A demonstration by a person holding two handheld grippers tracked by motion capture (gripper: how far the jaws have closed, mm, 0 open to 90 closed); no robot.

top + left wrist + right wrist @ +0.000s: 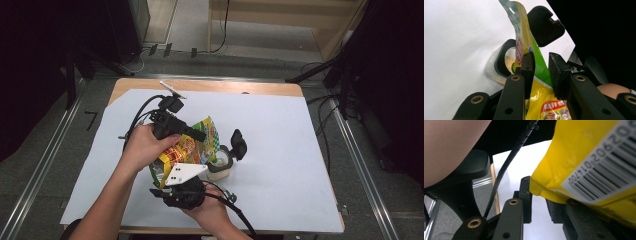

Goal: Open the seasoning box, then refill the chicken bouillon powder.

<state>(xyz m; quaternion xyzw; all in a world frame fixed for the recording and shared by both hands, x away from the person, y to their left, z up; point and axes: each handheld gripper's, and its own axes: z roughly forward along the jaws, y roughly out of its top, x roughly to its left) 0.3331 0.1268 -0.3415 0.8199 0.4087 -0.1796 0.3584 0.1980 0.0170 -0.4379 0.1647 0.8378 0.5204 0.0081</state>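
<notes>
A yellow and green snack bag (pixel 192 145) hangs tilted over a small clear tub (pixel 220 169) with a black rim, whose black flip lid (pixel 238 142) stands open. My left gripper (pixel 200 136) is shut on the bag's upper part; in the left gripper view the bag (pixel 541 92) fills the gap between the pads of the left gripper (pixel 541 67), with the tub (pixel 499 62) and lid (pixel 544 25) beyond. My right gripper (pixel 175 177) grips the bag's lower end from the near side. In the right gripper view the bag's barcode corner (pixel 574 152) sits between the pads of the right gripper (pixel 539 200).
A white sheet (pixel 280 150) covers the wooden table (pixel 225 86). Cables trail from both grippers; one cable (pixel 506 165) crosses the right gripper view. Dark stands and floor rails (pixel 45 160) flank the table. The sheet's right half lies bare.
</notes>
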